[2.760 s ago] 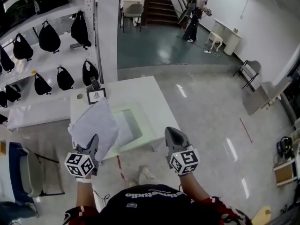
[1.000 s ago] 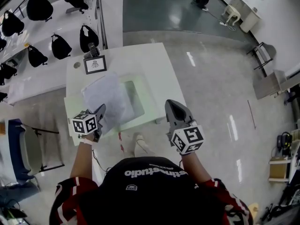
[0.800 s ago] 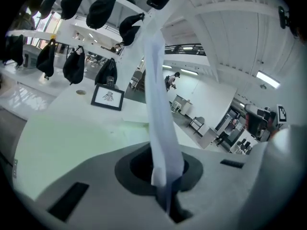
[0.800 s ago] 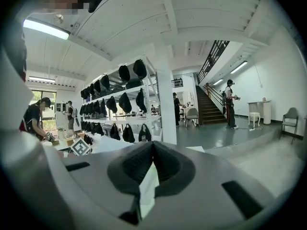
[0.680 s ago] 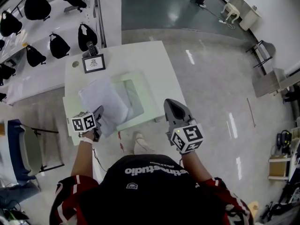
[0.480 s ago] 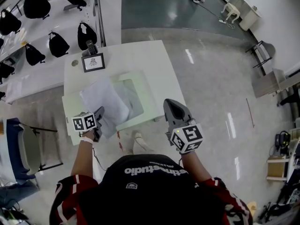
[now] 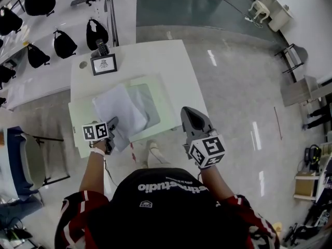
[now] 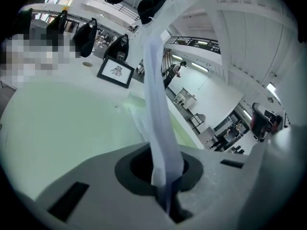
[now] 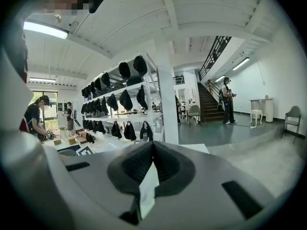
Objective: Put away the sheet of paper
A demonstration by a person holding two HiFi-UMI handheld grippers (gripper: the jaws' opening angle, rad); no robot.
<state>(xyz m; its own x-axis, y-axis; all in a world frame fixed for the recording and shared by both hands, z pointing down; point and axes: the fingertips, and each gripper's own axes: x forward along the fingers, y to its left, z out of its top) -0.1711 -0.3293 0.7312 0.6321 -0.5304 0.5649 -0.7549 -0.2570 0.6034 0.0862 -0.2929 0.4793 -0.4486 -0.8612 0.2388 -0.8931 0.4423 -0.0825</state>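
A white sheet of paper (image 7: 119, 112) hangs over a pale green folder (image 7: 162, 95) on the white table (image 7: 155, 56). My left gripper (image 7: 109, 126) is shut on the sheet's near corner, close to the table's front edge. In the left gripper view the paper (image 8: 156, 99) rises edge-on from the closed jaws of my left gripper (image 8: 166, 182), above the green folder (image 8: 62, 123). My right gripper (image 7: 189, 116) hovers off the table's front right side, over the floor. Seen in its own view, the right gripper (image 9: 152, 147) has its jaws together, with a small white sliver in the gap.
A framed picture (image 7: 103, 64) and a dark device (image 7: 101, 46) stand at the table's far left. Shelves with black bags (image 7: 62, 43) run along the left. A blue chair (image 7: 31, 157) sits left of the table. People stand far off on the floor.
The left gripper has brought the sheet down from in front of me to low over the green folder, drifting slightly left. The right gripper has hardly moved.
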